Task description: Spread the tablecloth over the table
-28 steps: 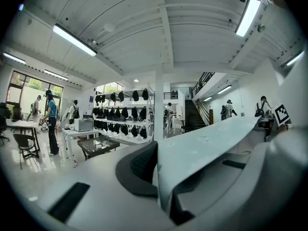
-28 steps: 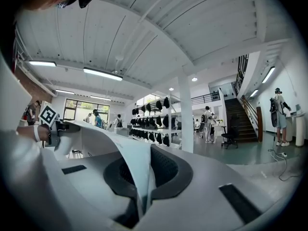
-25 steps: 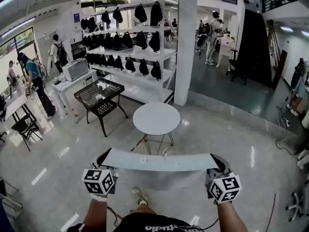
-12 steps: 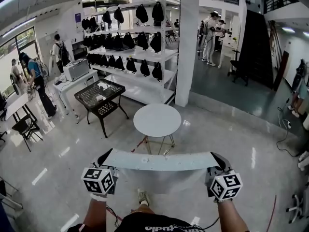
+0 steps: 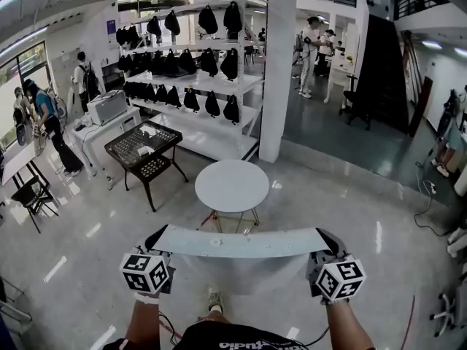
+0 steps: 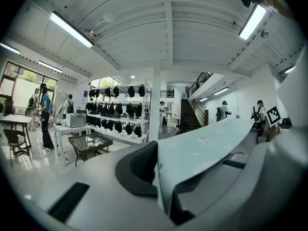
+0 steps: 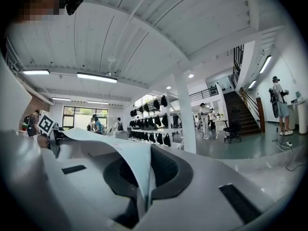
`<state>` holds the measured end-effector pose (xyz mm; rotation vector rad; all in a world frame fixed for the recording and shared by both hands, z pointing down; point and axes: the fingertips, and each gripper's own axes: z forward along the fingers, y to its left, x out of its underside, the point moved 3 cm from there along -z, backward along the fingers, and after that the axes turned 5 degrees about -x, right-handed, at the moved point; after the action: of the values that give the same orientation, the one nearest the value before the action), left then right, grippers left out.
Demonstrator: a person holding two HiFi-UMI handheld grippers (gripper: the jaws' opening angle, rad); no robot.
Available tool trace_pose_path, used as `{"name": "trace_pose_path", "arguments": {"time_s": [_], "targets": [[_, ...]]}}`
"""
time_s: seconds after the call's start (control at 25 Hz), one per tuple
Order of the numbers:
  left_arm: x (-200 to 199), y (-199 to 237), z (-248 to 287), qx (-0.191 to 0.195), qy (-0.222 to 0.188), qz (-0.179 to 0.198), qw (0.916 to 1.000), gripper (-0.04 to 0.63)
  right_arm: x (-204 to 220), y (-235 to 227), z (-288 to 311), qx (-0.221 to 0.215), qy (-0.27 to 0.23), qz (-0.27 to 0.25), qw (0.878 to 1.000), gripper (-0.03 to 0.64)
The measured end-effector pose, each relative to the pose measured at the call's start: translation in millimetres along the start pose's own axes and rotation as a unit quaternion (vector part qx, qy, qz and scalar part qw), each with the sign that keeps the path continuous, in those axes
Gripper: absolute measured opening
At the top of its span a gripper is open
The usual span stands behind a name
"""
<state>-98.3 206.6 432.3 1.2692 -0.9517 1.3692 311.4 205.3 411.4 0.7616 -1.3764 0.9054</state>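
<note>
A pale blue-white tablecloth [image 5: 241, 243] hangs stretched level between my two grippers, its lower part drooping toward the floor. My left gripper [image 5: 155, 239] is shut on the cloth's left corner and my right gripper [image 5: 330, 242] on its right corner. In the left gripper view the tablecloth [image 6: 202, 148] runs off to the right from the closed left gripper [image 6: 161, 179]. In the right gripper view the tablecloth [image 7: 115, 150] runs off to the left from the closed right gripper [image 7: 147, 182]. A small round white table [image 5: 232, 186] stands on the floor just beyond the cloth.
A black wire-mesh table [image 5: 144, 148] stands to the left beyond the round table. A white column [image 5: 279, 64] and shelves of black bags [image 5: 193, 68] lie behind. People [image 5: 44, 119] stand at desks far left. The person's shoe [image 5: 212, 298] shows below the cloth.
Both grippers have carried the stretched cloth a little toward the round table, which now sits slightly lower and closer in the head view. The grip on both corners is unchanged.
</note>
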Motion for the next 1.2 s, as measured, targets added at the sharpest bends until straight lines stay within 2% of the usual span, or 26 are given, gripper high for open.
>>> {"name": "trace_pose_path", "arguments": {"time_s": [0.32, 0.72, 1.2], "targets": [[-8.1, 17.1, 44.9, 0.001, -0.013, 0.0, 0.9999, 0.02, 3.1, -15.0, 41.7, -0.002, 0.004, -0.002, 1.0, 0.028], [-36.5, 42.3, 135.4, 0.024, -0.022, -0.002, 0.9995, 0.021, -14.7, -45.2, 113.8, 0.018, 0.02, -0.005, 1.0, 0.028], [-71.1, 110.6, 246.8, 0.04, -0.011, 0.005, 0.9991, 0.021, -48.6, -56.5, 236.1, 0.037, 0.022, -0.009, 0.999, 0.028]]}}
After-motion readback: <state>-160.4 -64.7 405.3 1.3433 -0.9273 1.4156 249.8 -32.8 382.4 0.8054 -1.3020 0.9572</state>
